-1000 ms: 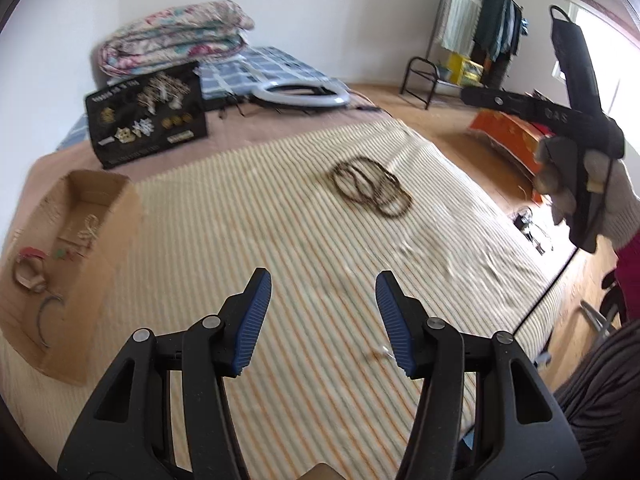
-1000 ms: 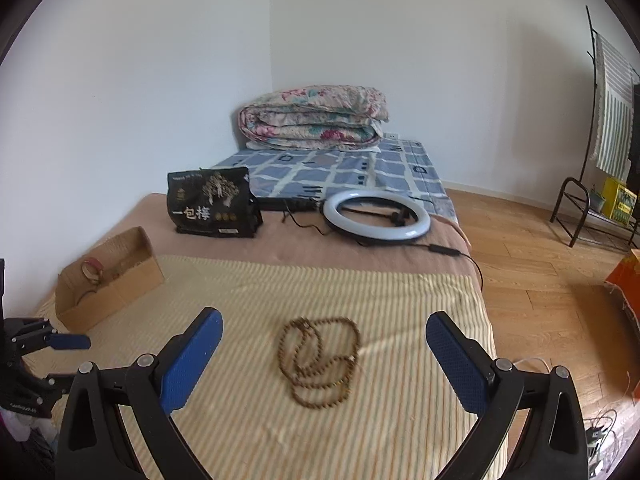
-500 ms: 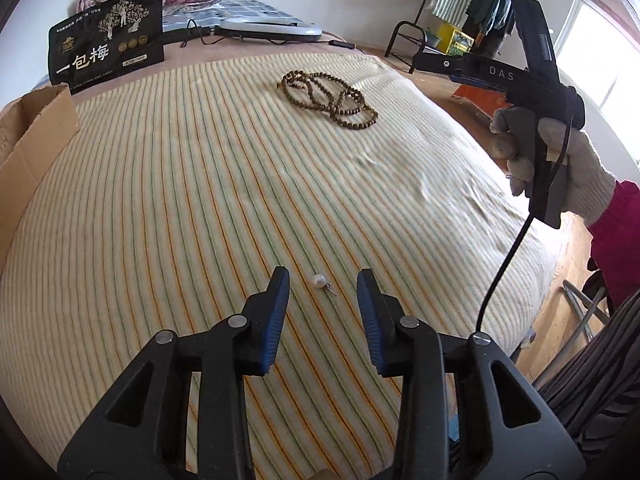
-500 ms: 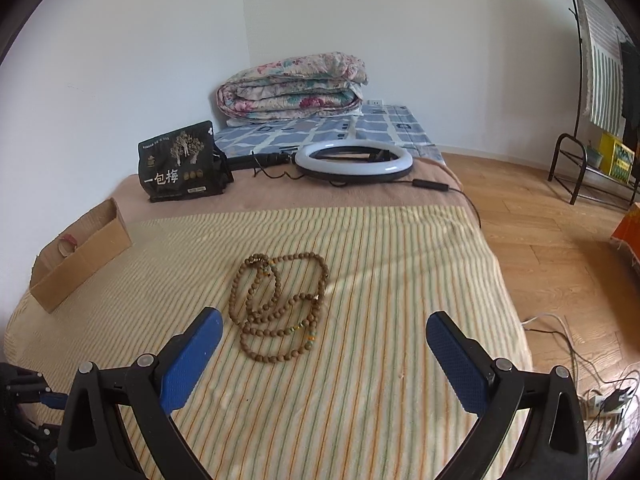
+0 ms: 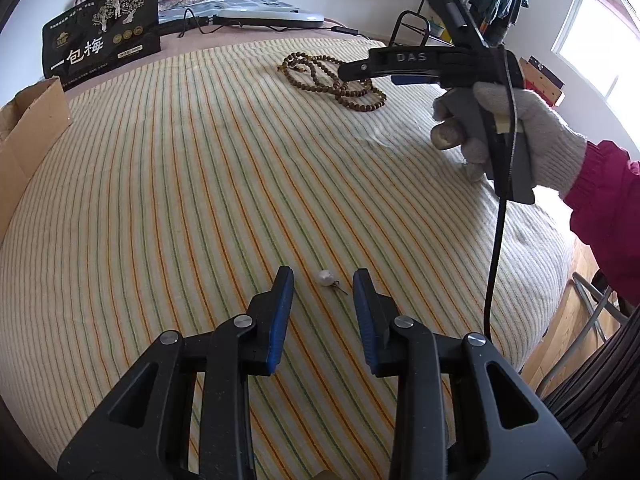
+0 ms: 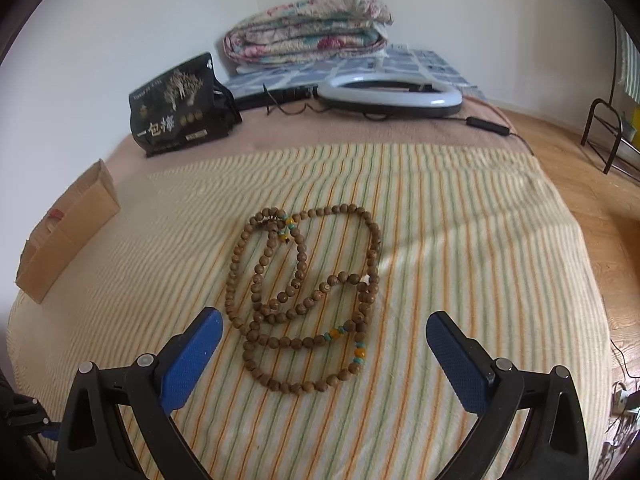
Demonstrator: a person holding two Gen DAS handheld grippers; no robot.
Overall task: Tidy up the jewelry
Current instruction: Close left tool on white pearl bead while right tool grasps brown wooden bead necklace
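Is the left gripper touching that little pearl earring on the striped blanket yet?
Apart. The left wrist view shows the left gripper closing, with blanket visible between each pad and the pearl earring.

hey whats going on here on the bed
A person holds a claw in each hand over a striped blanket, sorting jewelry. The left claw is low over a small pearl earring, its jaws closing with the earring between them but not yet touched. The right claw is wide open, just short of a coiled wooden bead necklace. A cardboard box sits at the blanket's edge.
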